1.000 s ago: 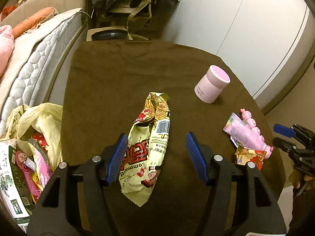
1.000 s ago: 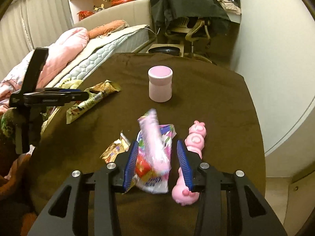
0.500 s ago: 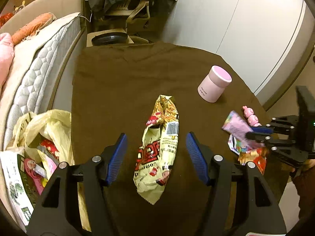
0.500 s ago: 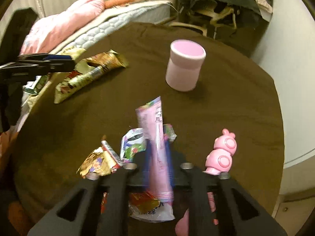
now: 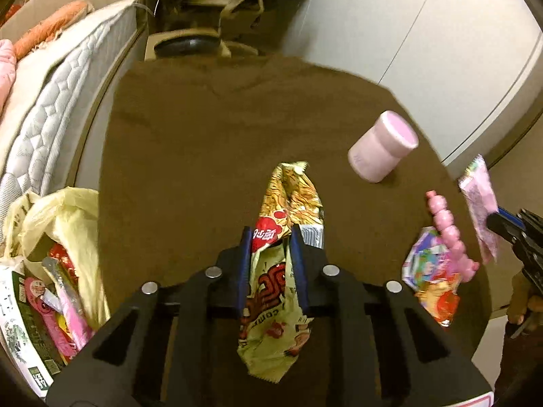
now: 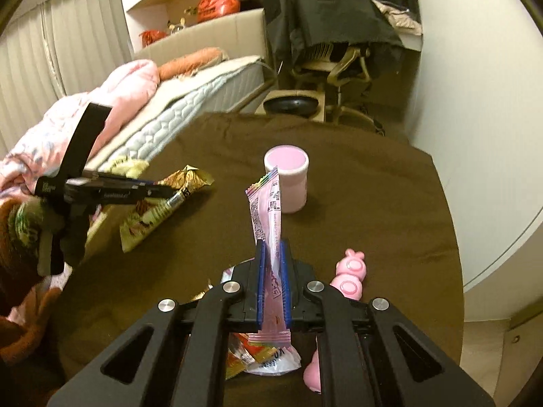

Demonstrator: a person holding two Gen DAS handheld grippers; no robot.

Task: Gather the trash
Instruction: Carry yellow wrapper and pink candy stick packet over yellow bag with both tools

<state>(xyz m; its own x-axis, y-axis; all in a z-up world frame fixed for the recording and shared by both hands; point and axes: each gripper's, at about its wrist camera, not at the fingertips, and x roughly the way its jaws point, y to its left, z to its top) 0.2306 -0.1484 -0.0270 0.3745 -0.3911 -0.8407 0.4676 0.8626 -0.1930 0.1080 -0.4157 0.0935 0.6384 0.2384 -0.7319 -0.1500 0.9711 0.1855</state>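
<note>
Trash is partly picked up: the left gripper (image 5: 269, 237) has just squeezed shut on the crinkly yellow snack bag (image 5: 283, 254) beside the pink round cup (image 5: 381, 147), the right gripper (image 6: 271, 264) pinches the long pink wrapper (image 6: 269, 224), and shiny crumpled wrappers (image 5: 429, 274) near that cup still wait

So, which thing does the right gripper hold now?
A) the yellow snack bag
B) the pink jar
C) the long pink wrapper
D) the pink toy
C: the right gripper is shut on the long pink wrapper, which stands up between its blue pads, clear of the table.
</note>
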